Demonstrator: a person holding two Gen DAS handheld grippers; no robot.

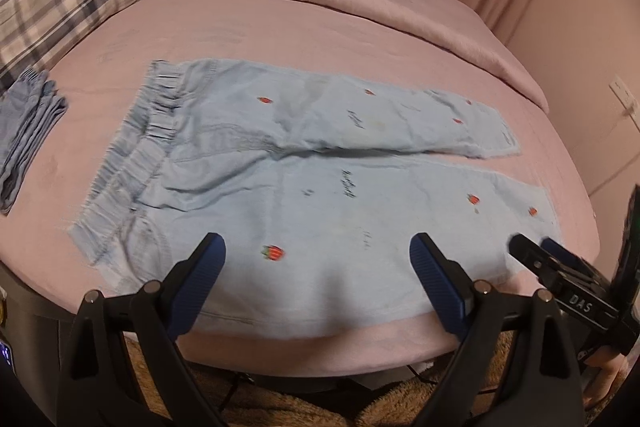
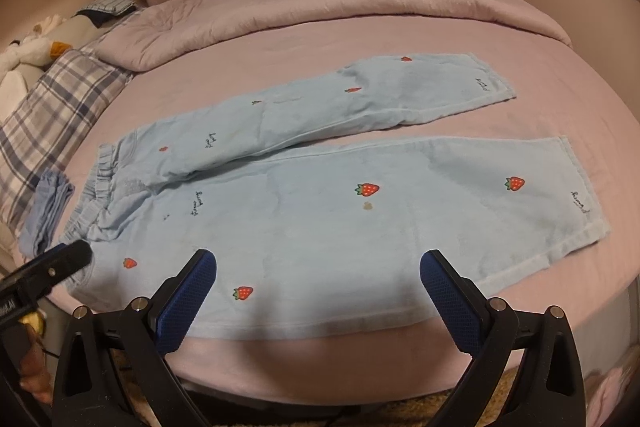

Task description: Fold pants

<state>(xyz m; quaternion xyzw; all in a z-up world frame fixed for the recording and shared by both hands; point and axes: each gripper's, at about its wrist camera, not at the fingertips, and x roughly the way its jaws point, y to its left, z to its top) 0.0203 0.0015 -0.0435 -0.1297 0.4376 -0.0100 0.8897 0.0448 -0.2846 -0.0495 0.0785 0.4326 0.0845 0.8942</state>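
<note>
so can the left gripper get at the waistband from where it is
Probably yes. The left gripper is open and empty over the pants; the waistband lies flat on the bed with nothing on it. The folded pile sits apart.

So the light blue pants (image 1: pixel 304 195) with little strawberries are lying flat on the pink bed (image 1: pixel 240 27), waistband toward the left edge, both legs running to the right. The left gripper (image 1: pixel 318 251) hangs over the near leg by the bed's front edge, jaws wide apart with nothing between them. The right gripper (image 1: pixel 536 247) pokes in near the hem. A folded blue cloth (image 1: pixel 28 131) sits at the left edge.
</note>
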